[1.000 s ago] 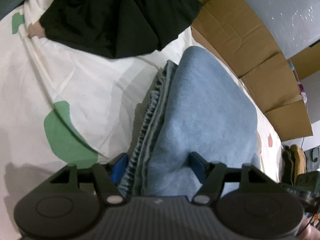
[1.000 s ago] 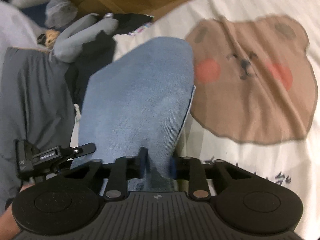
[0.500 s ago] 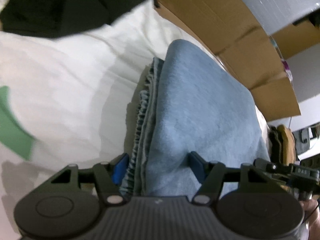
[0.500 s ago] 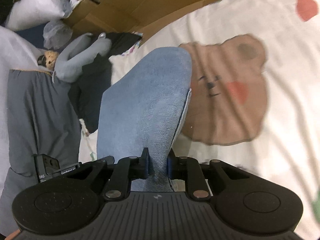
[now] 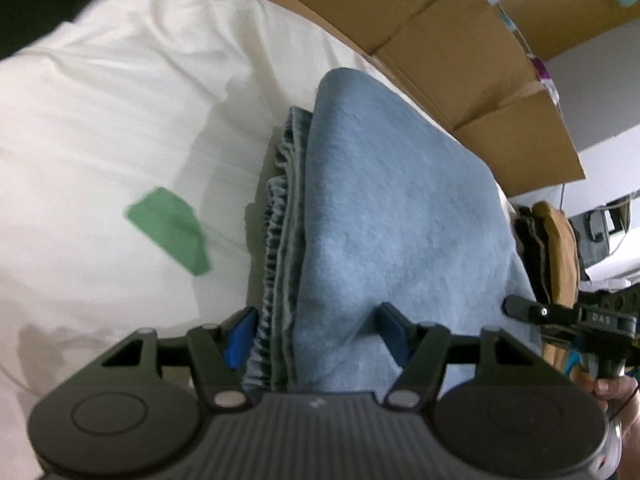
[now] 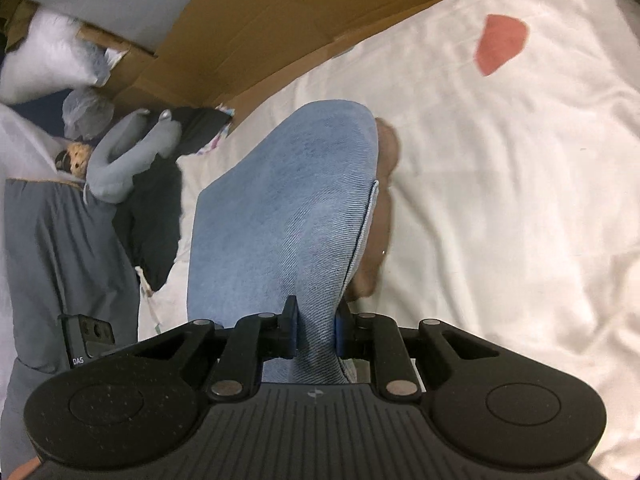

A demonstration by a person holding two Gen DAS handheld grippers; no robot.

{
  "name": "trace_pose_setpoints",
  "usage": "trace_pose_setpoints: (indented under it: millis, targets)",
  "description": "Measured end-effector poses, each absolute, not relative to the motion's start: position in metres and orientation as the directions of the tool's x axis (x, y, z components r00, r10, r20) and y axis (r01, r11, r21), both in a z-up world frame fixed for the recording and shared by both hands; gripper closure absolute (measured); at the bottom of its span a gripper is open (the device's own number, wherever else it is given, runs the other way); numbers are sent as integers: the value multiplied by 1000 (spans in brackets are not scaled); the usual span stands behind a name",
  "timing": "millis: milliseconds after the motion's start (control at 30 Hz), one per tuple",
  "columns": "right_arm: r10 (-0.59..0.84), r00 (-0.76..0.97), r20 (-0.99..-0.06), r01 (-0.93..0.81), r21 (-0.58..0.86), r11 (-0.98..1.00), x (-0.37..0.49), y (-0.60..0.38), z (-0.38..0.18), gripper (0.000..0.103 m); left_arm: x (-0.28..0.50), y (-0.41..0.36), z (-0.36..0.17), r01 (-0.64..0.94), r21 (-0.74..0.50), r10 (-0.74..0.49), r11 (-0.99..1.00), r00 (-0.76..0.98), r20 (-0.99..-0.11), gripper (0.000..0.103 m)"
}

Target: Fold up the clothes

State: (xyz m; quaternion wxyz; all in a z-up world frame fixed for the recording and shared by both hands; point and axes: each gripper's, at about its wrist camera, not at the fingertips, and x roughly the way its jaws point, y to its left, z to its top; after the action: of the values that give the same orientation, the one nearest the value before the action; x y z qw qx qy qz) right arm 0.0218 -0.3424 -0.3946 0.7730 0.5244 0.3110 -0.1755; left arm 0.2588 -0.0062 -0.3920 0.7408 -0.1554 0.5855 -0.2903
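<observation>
A folded light-blue denim garment (image 5: 396, 216) hangs lifted over the white bed sheet (image 5: 120, 120), its gathered elastic waistband (image 5: 280, 216) along the left side. My left gripper (image 5: 316, 330) is shut on the thick folded end, both blue pads pressing into the cloth. In the right wrist view the same denim garment (image 6: 292, 208) stretches away from me, and my right gripper (image 6: 316, 330) is shut on its thin near edge. The other gripper body (image 5: 580, 320) and a hand show at the right edge of the left wrist view.
Brown cardboard (image 5: 460, 40) lines the bed's far side. The sheet carries a green patch (image 5: 172, 236), a red patch (image 6: 500, 42) and a brown bear print (image 6: 384, 184) partly under the denim. A grey plush toy (image 6: 128, 152), dark clothes and grey fabric (image 6: 60, 248) lie left.
Both grippers carried the folded denim sideways across the bed. The black garment has left the left view, and most of the bear print has slid beneath the denim in the right view.
</observation>
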Motion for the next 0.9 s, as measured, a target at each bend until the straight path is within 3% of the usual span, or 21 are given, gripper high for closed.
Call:
trace_pose_setpoints:
  millis: [300,367,533,900]
  targets:
    - [2,713,-701,652,665,364,-15,-366,-401,86,256,-51,-395,312,-581,-634,751,100,-767,37]
    - [-6,684,-729,680,635,367,-18,-369,-407,81,255,-56,-394,325,-570,-627,755,100,-773,37]
    - [-57,625,-778,726,553,409,-35,-368,-408,76,255,-53,-389,341,-567,-628,750,98,-772,43]
    - [-90,561,-823,730,440,522,-55,-341,-381,75,235,-18,-372,328,-573,-622,751,57,-781,43]
